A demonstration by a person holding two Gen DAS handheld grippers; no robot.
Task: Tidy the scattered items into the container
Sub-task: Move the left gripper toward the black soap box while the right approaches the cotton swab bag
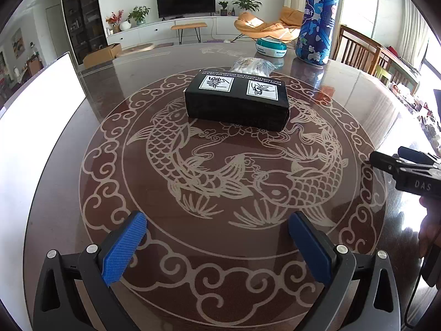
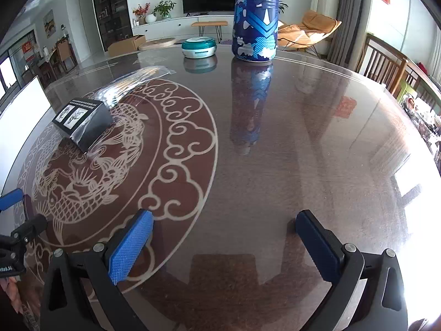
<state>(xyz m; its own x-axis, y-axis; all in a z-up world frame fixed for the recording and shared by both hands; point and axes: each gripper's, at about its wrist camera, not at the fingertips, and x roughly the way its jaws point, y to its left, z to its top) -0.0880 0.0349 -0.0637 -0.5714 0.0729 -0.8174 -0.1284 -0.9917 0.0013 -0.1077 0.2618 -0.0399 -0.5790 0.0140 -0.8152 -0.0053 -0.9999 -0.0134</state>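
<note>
Left wrist view: left gripper [image 1: 217, 244] hovers over round glass-topped table [image 1: 82, 143] with carp pattern, blue-padded fingers spread wide, nothing between them. Black rectangular cardboard box [image 1: 237, 99] lies flat near table centre; clear plastic bag of cotton swabs [image 1: 253, 64] just behind, touching or nearly so. Flat teal-and-white round case [image 1: 271, 47] and tall blue patterned cylindrical container [image 1: 319, 19] stand at far edge. White panel [image 1: 38, 110] at left. Right wrist view: right gripper [image 2: 224, 244] also agape, empty, above bare tabletop; container straight ahead, well apart.
</note>
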